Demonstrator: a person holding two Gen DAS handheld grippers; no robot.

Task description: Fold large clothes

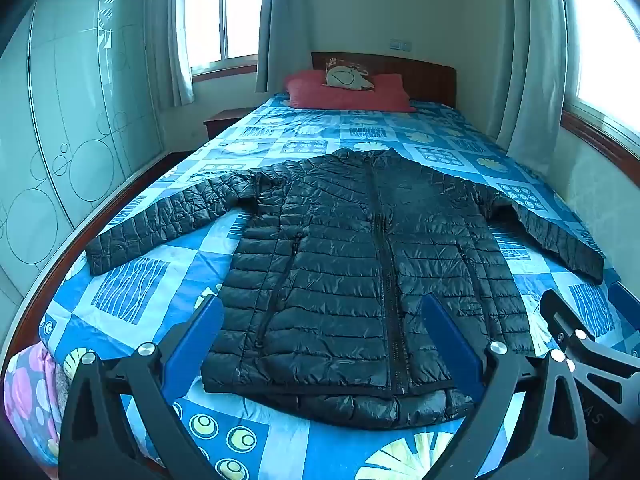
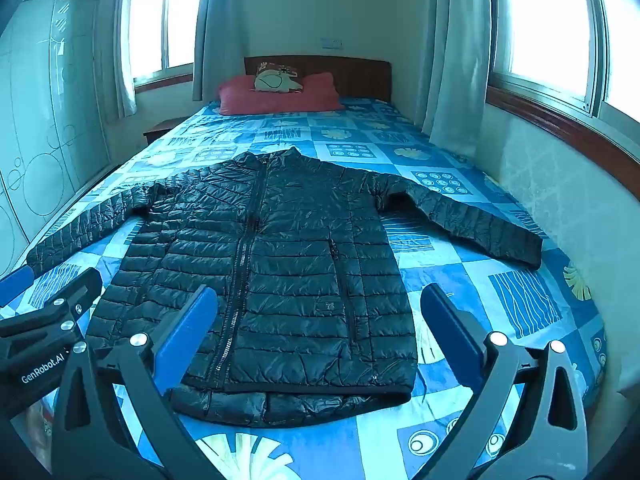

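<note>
Both your claws are released and empty: the left claw (image 1: 322, 332) and right claw (image 2: 318, 326) hover over the hem of the black puffer jacket (image 1: 352, 264), which lies zipped and flat on the bed (image 1: 132, 292), collar at twelve o'clock, sleeves toward nine and three. Its slick quilted shell may slip free or bunch unevenly. "GenRobot.AI" reads on the left claw's arm.

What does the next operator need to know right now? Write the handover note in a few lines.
Left tool: open, empty, hovering over the jacket's hem.
Right tool: open, empty, beside it at the same end.
Black puffer jacket: flat on the blue patterned bedspread, zipped front up, both sleeves spread out to the sides, collar towards the red pillow.
Done: jacket laid out.
Left: every fold; nothing is grasped yet.
</note>
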